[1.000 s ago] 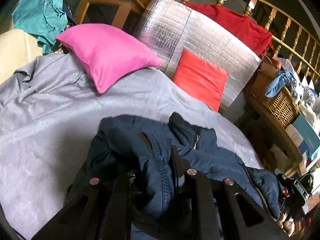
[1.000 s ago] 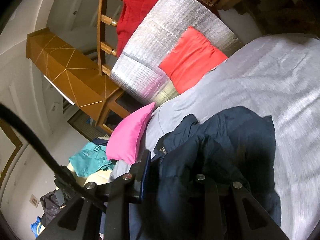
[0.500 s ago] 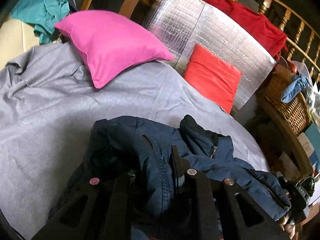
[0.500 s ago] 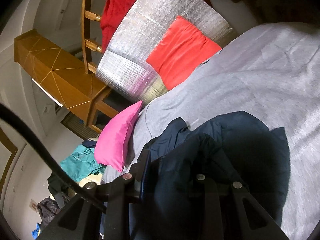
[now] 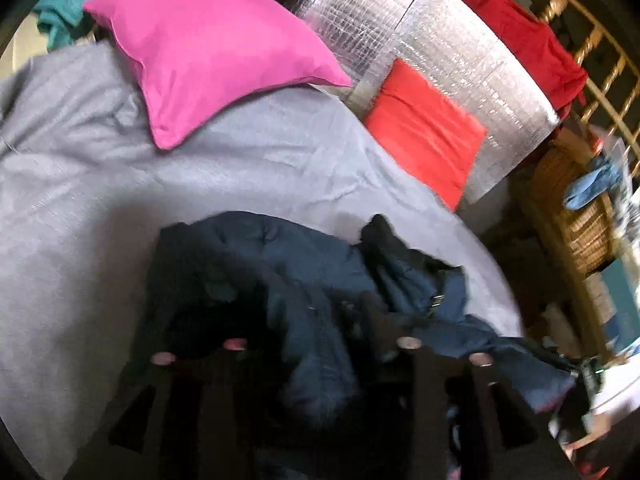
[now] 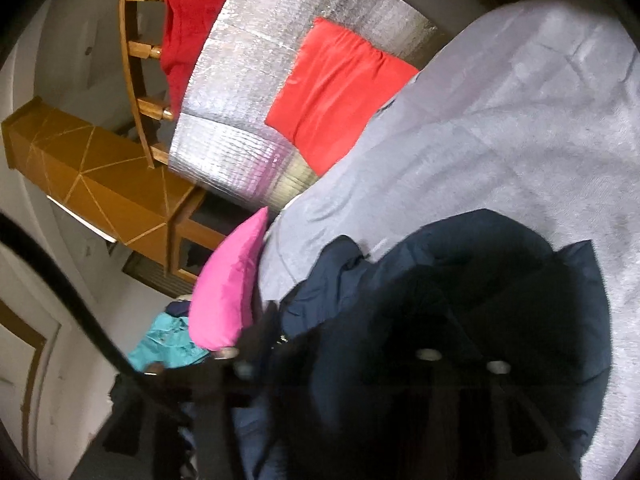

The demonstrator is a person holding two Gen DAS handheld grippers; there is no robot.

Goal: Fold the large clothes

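A dark navy padded jacket (image 5: 312, 264) lies bunched on the grey bed cover (image 5: 80, 200). My left gripper (image 5: 316, 332) is shut on a fold of the jacket along its zipper edge, and the cloth hides the fingertips. In the right wrist view the same jacket (image 6: 460, 280) fills the lower middle. My right gripper (image 6: 332, 344) is shut on another part of it, the fingers buried in dark fabric. Both views are blurred by motion.
A pink pillow (image 5: 208, 44) and a red cushion (image 5: 424, 136) lie at the head of the bed against a silver foil panel (image 5: 440, 52). A red garment (image 5: 516, 28) hangs on the wooden rail. A wicker basket (image 5: 580, 216) stands right of the bed.
Both grippers have moved forward over the bed toward the pillows, carrying the jacket with them. The pillows and foil panel look larger and closer, and the jacket has spread a little on the cover.
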